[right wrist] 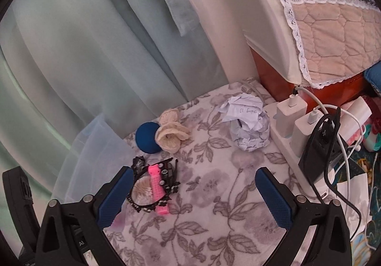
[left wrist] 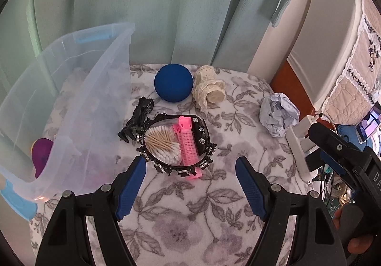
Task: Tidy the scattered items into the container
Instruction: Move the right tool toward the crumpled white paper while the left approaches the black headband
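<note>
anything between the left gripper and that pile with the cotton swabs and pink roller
Nothing visible does. The left gripper is open, with only bare floral blanket between its fingers and the pile: cotton swabs and pink roller inside the black headband.

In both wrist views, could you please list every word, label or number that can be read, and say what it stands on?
"DA", cut off by the picture's edge: on the right gripper body, left wrist view.
"AI", partial: on the left gripper body, right wrist view.
Handwriting on the crumpled paper ball: upside down, too unclear to read.
Marks on the black charger and phone screen: too small.
</note>
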Demonstrator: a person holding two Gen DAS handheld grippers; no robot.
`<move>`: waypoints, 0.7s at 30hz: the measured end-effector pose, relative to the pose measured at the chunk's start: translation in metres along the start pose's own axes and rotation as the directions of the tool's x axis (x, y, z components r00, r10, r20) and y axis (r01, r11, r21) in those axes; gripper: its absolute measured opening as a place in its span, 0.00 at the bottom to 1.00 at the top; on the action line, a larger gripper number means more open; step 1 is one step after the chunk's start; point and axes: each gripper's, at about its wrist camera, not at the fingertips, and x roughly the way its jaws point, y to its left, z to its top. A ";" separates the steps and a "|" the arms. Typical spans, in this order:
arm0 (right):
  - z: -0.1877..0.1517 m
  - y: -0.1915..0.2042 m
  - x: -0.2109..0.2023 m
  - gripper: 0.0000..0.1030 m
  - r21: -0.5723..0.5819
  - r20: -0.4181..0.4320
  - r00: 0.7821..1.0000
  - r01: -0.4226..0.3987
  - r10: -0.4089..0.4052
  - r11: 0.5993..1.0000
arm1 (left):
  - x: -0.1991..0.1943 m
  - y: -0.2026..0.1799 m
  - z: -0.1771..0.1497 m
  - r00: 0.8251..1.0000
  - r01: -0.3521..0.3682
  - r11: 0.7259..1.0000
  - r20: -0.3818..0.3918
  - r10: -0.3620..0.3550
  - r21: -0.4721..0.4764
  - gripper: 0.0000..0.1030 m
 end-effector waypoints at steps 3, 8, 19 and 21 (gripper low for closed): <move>0.005 -0.002 0.005 0.94 -0.001 0.010 1.000 0.016 -0.016 1.000 | 0.008 0.002 0.000 1.000 -0.001 1.000 -0.001 0.001 -0.008 0.76; 0.015 -0.005 0.015 0.90 -0.015 0.039 0.997 0.074 -0.073 0.997 | 0.021 0.008 -0.002 1.000 -0.005 0.999 -0.015 0.004 -0.038 0.76; 0.036 -0.011 0.046 0.76 -0.062 0.040 0.984 0.174 -0.172 0.983 | 0.043 0.012 -0.002 1.000 -0.013 0.998 -0.029 0.011 -0.066 0.76; 0.038 -0.012 0.051 0.76 -0.059 0.038 0.981 0.193 -0.191 0.979 | 0.047 0.012 -0.001 0.999 -0.014 0.998 -0.030 0.012 -0.067 0.76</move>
